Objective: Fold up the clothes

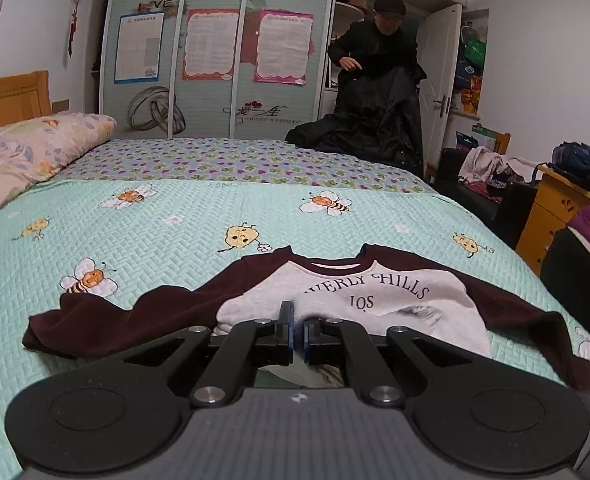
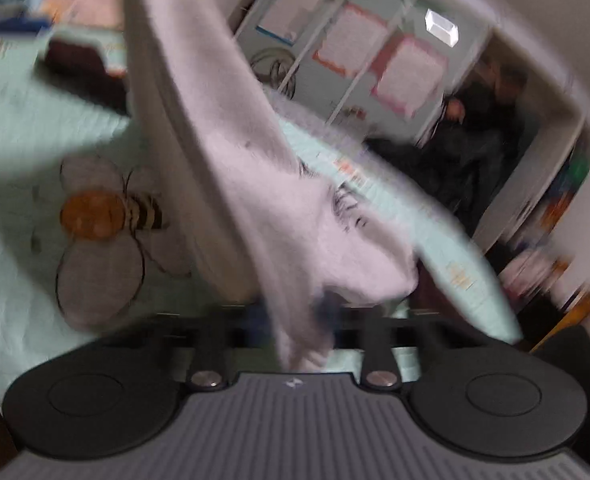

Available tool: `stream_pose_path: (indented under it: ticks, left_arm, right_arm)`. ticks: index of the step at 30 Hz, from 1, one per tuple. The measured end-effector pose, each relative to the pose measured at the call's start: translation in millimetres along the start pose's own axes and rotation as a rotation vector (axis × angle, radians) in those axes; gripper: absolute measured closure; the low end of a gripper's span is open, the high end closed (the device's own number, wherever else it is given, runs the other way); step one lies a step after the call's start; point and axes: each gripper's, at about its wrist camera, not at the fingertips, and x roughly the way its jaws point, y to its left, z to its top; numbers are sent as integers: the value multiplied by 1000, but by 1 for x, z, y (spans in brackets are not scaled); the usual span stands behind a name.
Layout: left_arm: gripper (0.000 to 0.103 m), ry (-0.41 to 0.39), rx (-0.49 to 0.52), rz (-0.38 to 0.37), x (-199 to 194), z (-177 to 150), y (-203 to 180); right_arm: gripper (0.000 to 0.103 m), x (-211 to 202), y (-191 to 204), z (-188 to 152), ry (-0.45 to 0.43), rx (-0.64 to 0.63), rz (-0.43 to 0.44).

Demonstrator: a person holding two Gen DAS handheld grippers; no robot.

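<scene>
A sweatshirt (image 1: pixel 375 296) with a grey-white body, dark maroon sleeves and "BEVERLY HILLS" lettering lies face up on the bee-print bedspread (image 1: pixel 175 232), collar away from me. My left gripper (image 1: pixel 298 334) sits at its near hem, fingers pressed together with the fabric bunched at the tips. In the blurred right wrist view, a lifted fold of the sweatshirt (image 2: pixel 279 184) drapes up and away from my right gripper (image 2: pixel 299 312), which is shut on it. The cloth hides most of that gripper's fingers.
A person in dark clothes (image 1: pixel 379 48) handles a black coat at the far side of the bed by the wardrobe (image 1: pixel 215 60). A floral pillow (image 1: pixel 27 152) lies at the left. A wooden cabinet (image 1: pixel 555 216) and piled clothes stand at the right.
</scene>
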Motion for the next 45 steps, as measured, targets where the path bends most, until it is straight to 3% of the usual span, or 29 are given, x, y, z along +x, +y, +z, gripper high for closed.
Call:
stream_pose_path:
  ticks: [4, 9, 11, 15, 18, 20, 21, 22, 24, 28, 30, 31, 32, 33, 34, 36, 39, 40, 41, 42, 43, 45]
  left_arm:
    - [99, 0, 11, 7, -6, -3, 7]
    - [98, 21, 50, -10, -20, -8, 11]
    - [98, 35, 82, -15, -23, -11, 8]
    - [97, 61, 84, 1, -14, -16, 8]
    - [97, 74, 72, 21, -7, -21, 11]
    - [97, 78, 64, 30, -1, -24, 14]
    - [96, 83, 64, 29, 3, -24, 15]
    - [95, 88, 70, 32, 8, -23, 14]
    - [95, 96, 83, 36, 18, -23, 12]
    - [95, 91, 92, 38, 28, -19, 6]
    - [95, 87, 92, 35, 29, -16, 6]
    - [95, 86, 91, 33, 29, -14, 5]
    - [94, 84, 91, 31, 30, -13, 5]
    - [94, 82, 91, 30, 30, -11, 5]
    - [94, 80, 90, 28, 31, -10, 4]
    - [94, 74, 89, 28, 28, -6, 4]
    - [85, 48, 94, 49, 30, 1, 3]
    - [82, 43, 101, 67, 33, 3, 4]
    - [81, 47, 113, 91, 39, 6, 4]
    - [81, 59, 135, 120, 49, 6, 4]
    - [81, 83, 155, 150, 60, 4, 6]
    - [81, 135, 144, 171, 77, -2, 13]
  right_arm:
    - [95, -32, -47, 30, -86, 168, 9]
    - [98, -95, -99, 80, -204, 193, -23]
    - [96, -103, -110, 98, -210, 175, -26]
    - [95, -69, -106, 103, -168, 99, -81]
    - [77, -32, -97, 95, -104, 57, -119]
    - [54, -5, -95, 85, -19, 70, -137]
    - [37, 9, -97, 78, 32, 94, -146]
    - [31, 15, -101, 70, 68, 138, -133]
    - [31, 28, -108, 55, 137, 224, -106]
    - [31, 21, -106, 41, 155, 304, -88]
    - [34, 22, -114, 31, 141, 363, -42]
    - [49, 21, -121, 31, 140, 405, -9]
    - [78, 19, -129, 32, 140, 461, 41]
    - [92, 17, -138, 33, 138, 516, 89]
    - [98, 15, -144, 39, 113, 550, 121]
    - [98, 10, -145, 58, 39, 526, 104]
    - [97, 8, -145, 87, -117, 486, -3]
    - [90, 8, -144, 96, -170, 474, -45]
    - [63, 10, -144, 104, -213, 457, -85]
    - [42, 30, -140, 108, -136, 403, -95]
    - [8, 49, -137, 111, -64, 355, -102]
    - [27, 47, -142, 94, -21, 440, -29]
